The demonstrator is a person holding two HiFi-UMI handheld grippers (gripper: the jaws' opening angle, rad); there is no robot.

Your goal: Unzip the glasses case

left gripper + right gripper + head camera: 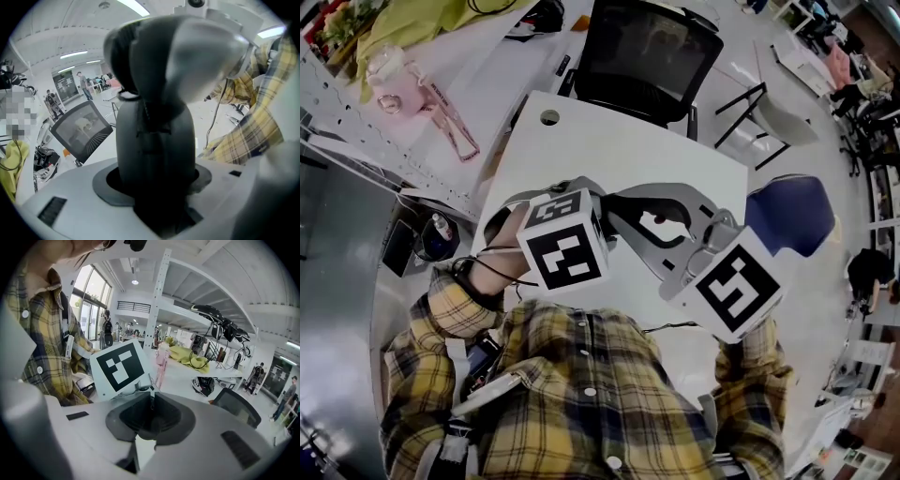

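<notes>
The dark grey glasses case point(154, 140) stands upright between the jaws of my left gripper point(157, 187), which is shut on its lower end. In the head view the case point(649, 228) sits over the white table between both tools. My left gripper point(614, 220) comes in from the left. My right gripper point(675, 246) reaches in from the right to the top of the case. In the right gripper view the jaws of my right gripper point(151, 413) stand nearly together. A thin zipper pull point(152, 401) is pinched in their seam, and the case itself is hidden behind them.
The white table point(581, 141) has a cable hole point(549, 117) near its far edge. A black office chair point(647, 56) stands behind it and a blue seat point(792, 216) to the right. A pink bottle point(394, 89) and a yellow cloth point(422, 19) lie on the left-hand bench.
</notes>
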